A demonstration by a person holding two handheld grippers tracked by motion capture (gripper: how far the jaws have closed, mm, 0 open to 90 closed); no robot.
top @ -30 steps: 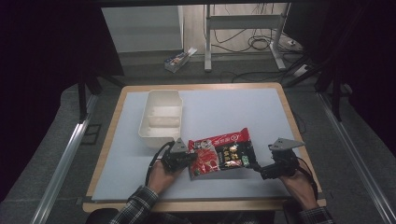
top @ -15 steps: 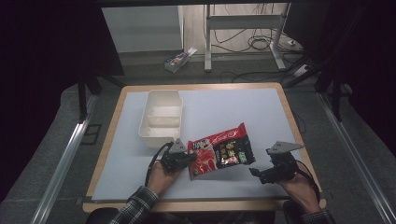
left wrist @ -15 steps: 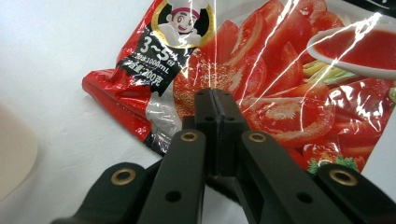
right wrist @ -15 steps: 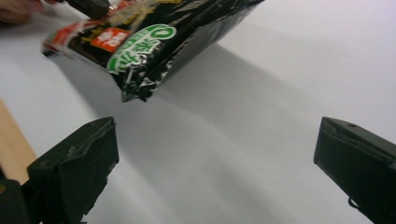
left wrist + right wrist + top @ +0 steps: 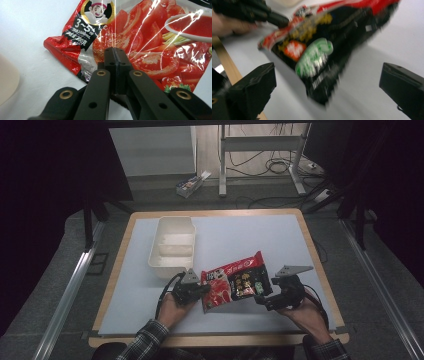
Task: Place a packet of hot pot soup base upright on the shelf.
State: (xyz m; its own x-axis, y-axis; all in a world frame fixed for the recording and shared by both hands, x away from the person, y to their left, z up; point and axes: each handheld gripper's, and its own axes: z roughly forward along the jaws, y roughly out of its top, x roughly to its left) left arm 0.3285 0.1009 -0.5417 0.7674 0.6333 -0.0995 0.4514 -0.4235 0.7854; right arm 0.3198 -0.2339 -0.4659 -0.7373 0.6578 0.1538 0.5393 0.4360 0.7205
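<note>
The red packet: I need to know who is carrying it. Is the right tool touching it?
Apart. In the right gripper view the right tool stands wide open with the red packet ahead of it, clear of both jaws.

Wood-edged white table on grey floor, cables beyond.

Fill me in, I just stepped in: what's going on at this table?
A person works a claw in each hand over a white-topped table. The left claw is shut on the near edge of a red food packet, holding it lifted and tilted. The right claw sits just beside the packet's other end with its jaws wide open, gripping nothing. A white plastic container stands apart, farther back on the table.
</note>
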